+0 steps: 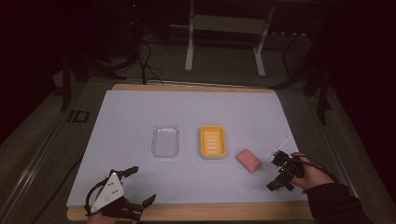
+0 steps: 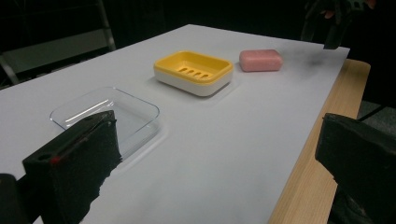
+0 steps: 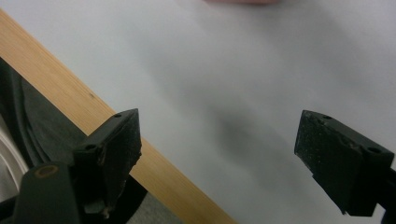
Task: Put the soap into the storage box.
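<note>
Both jaws of my right gripper (image 3: 219, 158) stand released over bare sheet, the soap (image 1: 248, 160) lying right of centre beside the yellow dish (image 1: 213, 142), so I judge I'm approaching it and must next straddle it.

a pink soap bar (image 1: 248, 160) (seemingly rectangular) lies flat, slightly askew, on the white sheet.
</note>
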Demonstrator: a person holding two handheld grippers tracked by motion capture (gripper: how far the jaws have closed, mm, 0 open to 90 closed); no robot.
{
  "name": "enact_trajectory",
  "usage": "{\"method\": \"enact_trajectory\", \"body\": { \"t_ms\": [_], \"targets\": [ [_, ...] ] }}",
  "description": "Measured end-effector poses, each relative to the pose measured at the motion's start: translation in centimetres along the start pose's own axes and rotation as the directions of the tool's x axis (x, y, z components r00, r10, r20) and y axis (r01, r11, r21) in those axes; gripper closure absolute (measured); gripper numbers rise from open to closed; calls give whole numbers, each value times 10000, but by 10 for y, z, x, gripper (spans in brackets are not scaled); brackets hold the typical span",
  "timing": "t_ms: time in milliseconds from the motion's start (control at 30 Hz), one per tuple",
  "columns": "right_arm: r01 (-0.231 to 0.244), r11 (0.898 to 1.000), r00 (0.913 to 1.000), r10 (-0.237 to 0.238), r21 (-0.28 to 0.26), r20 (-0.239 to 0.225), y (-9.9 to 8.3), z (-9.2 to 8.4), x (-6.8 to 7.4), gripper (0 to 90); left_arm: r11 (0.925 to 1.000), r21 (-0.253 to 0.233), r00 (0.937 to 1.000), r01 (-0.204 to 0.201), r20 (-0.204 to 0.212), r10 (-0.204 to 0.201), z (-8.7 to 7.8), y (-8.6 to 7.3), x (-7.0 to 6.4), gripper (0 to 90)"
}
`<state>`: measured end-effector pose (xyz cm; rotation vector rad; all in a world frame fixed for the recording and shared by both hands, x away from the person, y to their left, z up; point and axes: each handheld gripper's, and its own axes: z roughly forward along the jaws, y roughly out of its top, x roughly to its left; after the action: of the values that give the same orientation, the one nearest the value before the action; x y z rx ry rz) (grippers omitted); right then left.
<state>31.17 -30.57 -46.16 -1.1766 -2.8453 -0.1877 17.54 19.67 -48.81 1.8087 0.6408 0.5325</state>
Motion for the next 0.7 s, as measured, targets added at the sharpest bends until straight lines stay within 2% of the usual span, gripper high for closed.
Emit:
{"method": "enact_trajectory", "body": {
  "t_ms": [200, 400, 700],
  "targets": [
    [-281, 9960, 9996, 275, 843, 82, 4, -1, -1, 150, 10000, 20, 10000, 2, 8, -2, 0, 0, 0, 2],
    [-273, 9840, 9996, 279, 1763, -10, 8, 2, 2, 132, 10000, 11, 10000, 4, 18, -4, 0, 0, 0, 2],
    [-502, 9718, 9986, 455, 2305, 256, 15, 4, 0, 107, 10000, 9, 10000, 17, 45, -17, 0, 0, 0, 2]
  ]
}}
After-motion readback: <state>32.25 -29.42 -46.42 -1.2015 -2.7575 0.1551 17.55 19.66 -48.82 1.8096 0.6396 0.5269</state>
